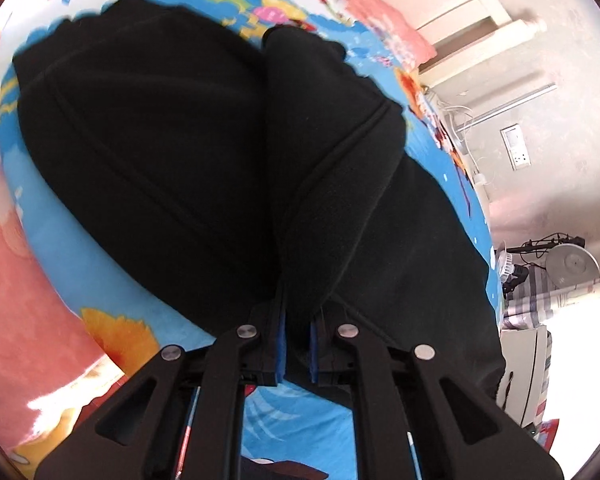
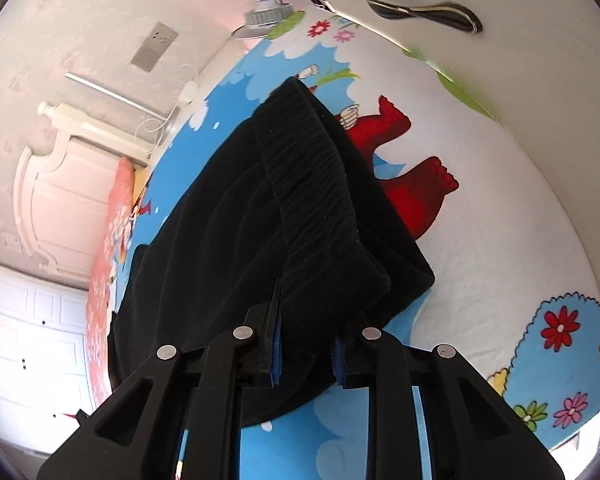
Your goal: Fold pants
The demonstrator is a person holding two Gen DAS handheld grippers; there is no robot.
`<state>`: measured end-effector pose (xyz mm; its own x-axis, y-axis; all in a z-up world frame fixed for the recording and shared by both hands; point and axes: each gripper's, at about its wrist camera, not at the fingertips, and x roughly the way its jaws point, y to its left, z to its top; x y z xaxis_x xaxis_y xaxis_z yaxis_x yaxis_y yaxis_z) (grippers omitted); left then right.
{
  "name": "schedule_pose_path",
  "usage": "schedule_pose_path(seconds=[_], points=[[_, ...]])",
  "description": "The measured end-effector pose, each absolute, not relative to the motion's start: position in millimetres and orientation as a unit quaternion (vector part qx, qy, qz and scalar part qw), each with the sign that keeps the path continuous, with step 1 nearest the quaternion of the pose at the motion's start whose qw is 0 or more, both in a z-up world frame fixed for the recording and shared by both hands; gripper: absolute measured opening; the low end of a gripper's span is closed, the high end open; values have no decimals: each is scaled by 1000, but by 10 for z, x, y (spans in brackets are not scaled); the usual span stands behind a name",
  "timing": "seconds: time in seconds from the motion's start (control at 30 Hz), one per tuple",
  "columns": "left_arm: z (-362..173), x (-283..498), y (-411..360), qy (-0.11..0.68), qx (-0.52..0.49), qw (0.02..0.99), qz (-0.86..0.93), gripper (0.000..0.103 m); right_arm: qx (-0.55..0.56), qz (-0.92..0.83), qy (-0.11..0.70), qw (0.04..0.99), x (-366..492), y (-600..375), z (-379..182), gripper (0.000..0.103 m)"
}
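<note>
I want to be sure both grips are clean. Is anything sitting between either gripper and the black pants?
Nothing visible is. The left gripper is shut directly on a fold of the black pants, and the right gripper is shut on fabric by the waistband. Only the patterned bedsheet lies underneath.

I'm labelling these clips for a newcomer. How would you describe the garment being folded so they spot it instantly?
Start at the bright cartoon-print bedsheet. On it lie soft black fleece pants, pinched by both grippers. They are the only plain dark thing there, with a ribbed elastic waistband.
</note>
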<state>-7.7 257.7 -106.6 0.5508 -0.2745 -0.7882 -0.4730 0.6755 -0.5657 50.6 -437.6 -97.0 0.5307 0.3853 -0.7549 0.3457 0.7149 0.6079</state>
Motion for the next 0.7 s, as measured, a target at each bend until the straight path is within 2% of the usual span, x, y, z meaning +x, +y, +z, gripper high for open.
schedule_pose_path(seconds=[0.2,0.27,0.4,0.43,0.47,0.53,0.7], points=[[-921,-39,2515,453,-380,802,80,8,372,11,476,797,471,-4371,-1013,23],[-829,-140,2492,444,-370,812,81,8,331,2,473,817,463,-4272,-871,23],[-962,-208,2516,478,-365,794,93,12,286,-17,485,826,520,-4195,-871,23],[-993,-205,2524,489,-354,790,104,24,289,-17,487,824,515,-4223,-928,23],[-962,-212,2529,492,-333,796,120,41,282,-17,484,828,507,-4213,-941,22],[-780,-203,2490,476,-277,821,152,54,251,-21,485,837,504,-4148,-917,22],[-353,374,1920,451,-46,876,165,57,236,-26,489,839,542,-4127,-926,23]])
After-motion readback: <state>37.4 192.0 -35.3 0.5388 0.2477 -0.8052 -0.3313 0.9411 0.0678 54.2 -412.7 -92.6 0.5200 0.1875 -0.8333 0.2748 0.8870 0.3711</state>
